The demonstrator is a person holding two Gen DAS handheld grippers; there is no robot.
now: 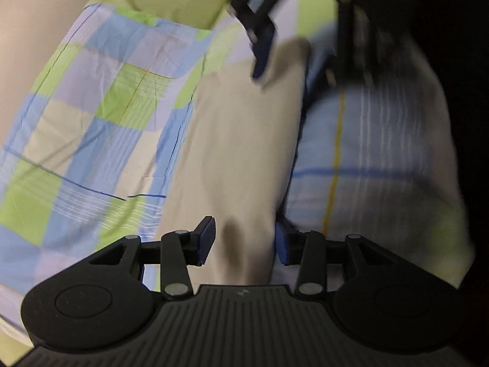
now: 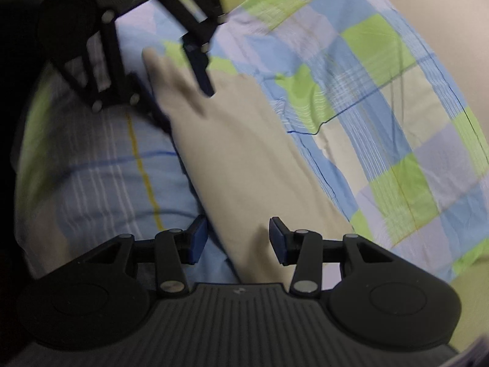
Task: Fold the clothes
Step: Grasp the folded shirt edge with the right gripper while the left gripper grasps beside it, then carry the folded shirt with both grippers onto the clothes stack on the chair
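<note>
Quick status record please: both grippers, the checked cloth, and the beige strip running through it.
left gripper: jaws apart over beige strip, no pinch seen
right gripper: jaws apart, facing the left gripper, no pinch seen
checked cloth: spread flat along one side of strip
striped cloth: other side, blurred
beige strip: garment or bare surface, cannot tell

My left wrist camera looks steeply down, close over the beige cloth strip on the green-and-blue checked bedsheet. My right wrist camera faces it (equally close), sharing that strip and sheet.
</note>
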